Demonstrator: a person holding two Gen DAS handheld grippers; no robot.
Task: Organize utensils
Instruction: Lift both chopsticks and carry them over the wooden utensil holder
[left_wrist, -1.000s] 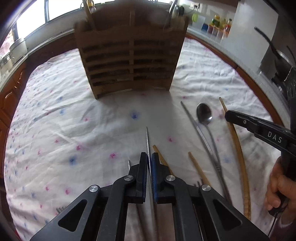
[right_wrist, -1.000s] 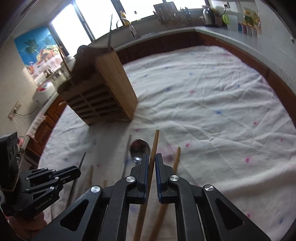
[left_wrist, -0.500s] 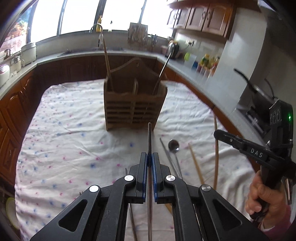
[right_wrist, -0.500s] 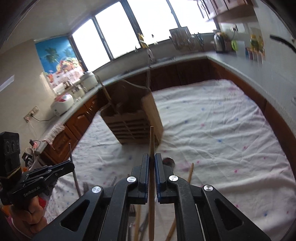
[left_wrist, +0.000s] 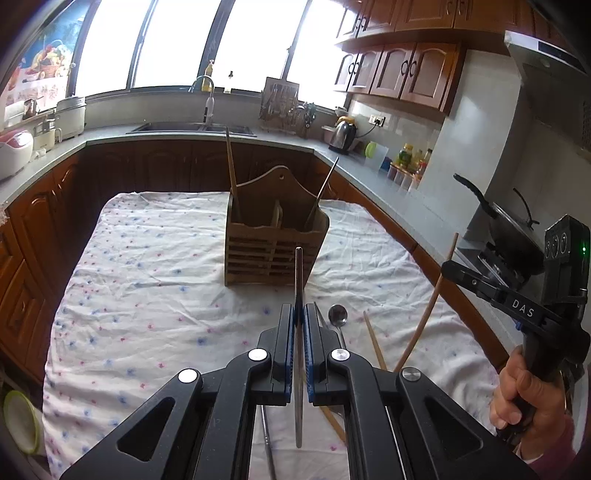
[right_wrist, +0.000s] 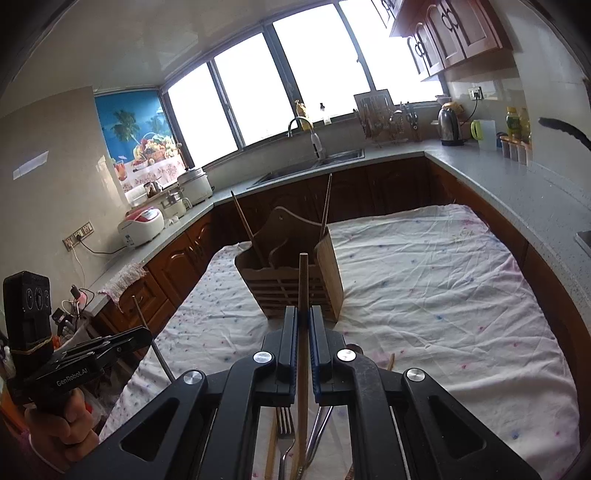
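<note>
Two utensils were held aloft short of the wooden caddy (left_wrist: 275, 243), presumably for dropping into its compartments: a metal chopstick (left_wrist: 298, 291) was clamped in the left hand-held gripper (left_wrist: 299, 325), a wooden chopstick (right_wrist: 303, 284) in the right hand-held gripper (right_wrist: 303, 325), both jaws shut tight.

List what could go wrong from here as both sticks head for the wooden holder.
1. The left gripper pinches the metal chopstick only along a thin line, so it could pivot or slip.
2. The wooden chopstick in the right gripper is long; its tip might catch the holder rim and tip it.
3. Sticks already leaning in the holder's outer compartments may block entry.
</note>
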